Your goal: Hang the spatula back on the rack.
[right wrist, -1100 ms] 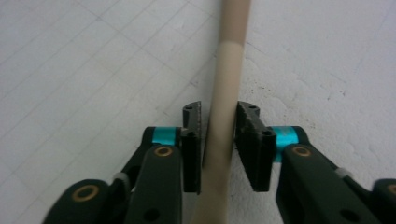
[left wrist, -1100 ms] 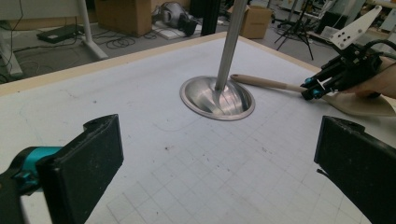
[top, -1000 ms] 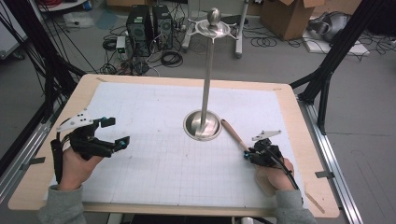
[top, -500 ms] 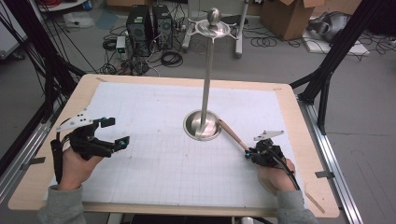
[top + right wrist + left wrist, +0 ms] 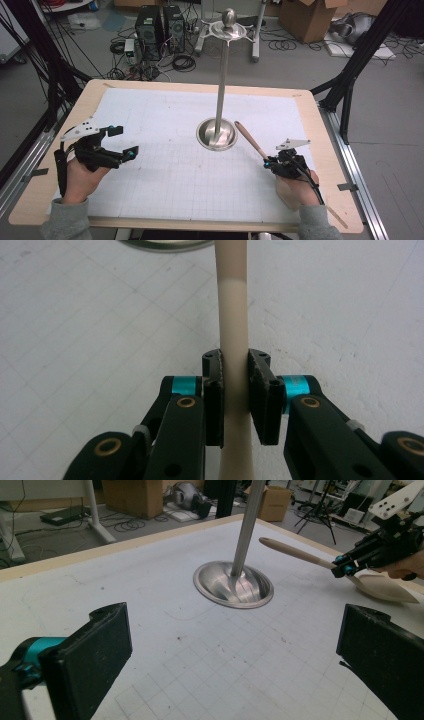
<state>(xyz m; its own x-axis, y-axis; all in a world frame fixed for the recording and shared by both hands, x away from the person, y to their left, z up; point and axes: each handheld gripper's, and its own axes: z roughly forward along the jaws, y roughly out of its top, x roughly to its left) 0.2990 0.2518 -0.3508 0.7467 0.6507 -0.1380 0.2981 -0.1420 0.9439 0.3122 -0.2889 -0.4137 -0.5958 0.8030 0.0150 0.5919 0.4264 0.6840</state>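
On the wooden table (image 5: 320,165) a white gridded mat (image 5: 170,185) covers nearly the whole top, and a tall metal stand (image 5: 220,75) rises from a round dished base (image 5: 216,134) near the mat's middle, ending in a small disc and knob high up.

To the right of that base, the right gripper (image 5: 267,162) pinches a wooden spoon (image 5: 248,138) around its handle, just above where the handle widens into the bowl. The right gripper view shows both pads pressed flat against the pale shaft (image 5: 233,340), which runs straight up the frame toward the base's rim. The left gripper view shows the spoon's bowl (image 5: 382,584) lying behind that gripper, toward the person's hand, low over the mat.

The spoon's long axis points from the right hand diagonally forward and left, its rounded handle end (image 5: 237,125) just beside the base's rim and apart from the pole. Any hanging or placing on the stand would, I judge, turn on lifting that free end toward the pole; the right hand is much the nearer one.

Well apart at the mat's left edge, the left gripper (image 5: 131,152) hovers with its jaws spread wide, holding nothing.

No brand, label or legible writing shows on spoon, stand or mat.
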